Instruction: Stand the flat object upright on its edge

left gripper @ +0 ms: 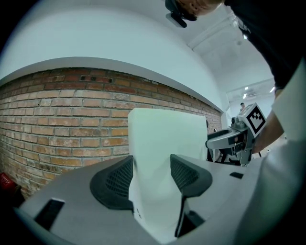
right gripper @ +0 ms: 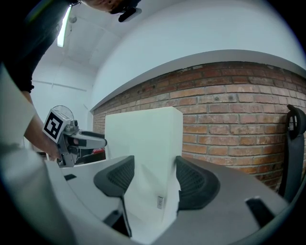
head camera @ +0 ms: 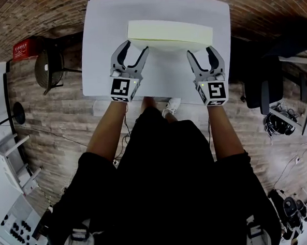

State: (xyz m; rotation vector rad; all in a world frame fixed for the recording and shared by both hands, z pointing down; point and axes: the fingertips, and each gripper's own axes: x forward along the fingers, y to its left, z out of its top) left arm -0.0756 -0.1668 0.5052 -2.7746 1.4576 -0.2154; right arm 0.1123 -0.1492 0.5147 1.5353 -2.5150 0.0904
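Note:
A thick pale foam slab (head camera: 169,34) lies across the far half of the white table (head camera: 156,80). My left gripper (head camera: 133,48) is at the slab's left end and my right gripper (head camera: 201,52) at its right end. In the left gripper view the slab (left gripper: 162,139) rises tall between the dark pads (left gripper: 117,179), which dent it; the right gripper (left gripper: 239,136) shows beyond. In the right gripper view the slab (right gripper: 143,143) is likewise squeezed between the pads (right gripper: 193,182), with the left gripper (right gripper: 71,136) to the left. Whether the slab's bottom touches the table is hidden.
A brick wall (left gripper: 62,129) runs behind the table. On the floor to the left stand a red box (head camera: 27,48) and a dark round stand (head camera: 49,69). A black chair (head camera: 265,89) and cables (head camera: 280,124) are on the right.

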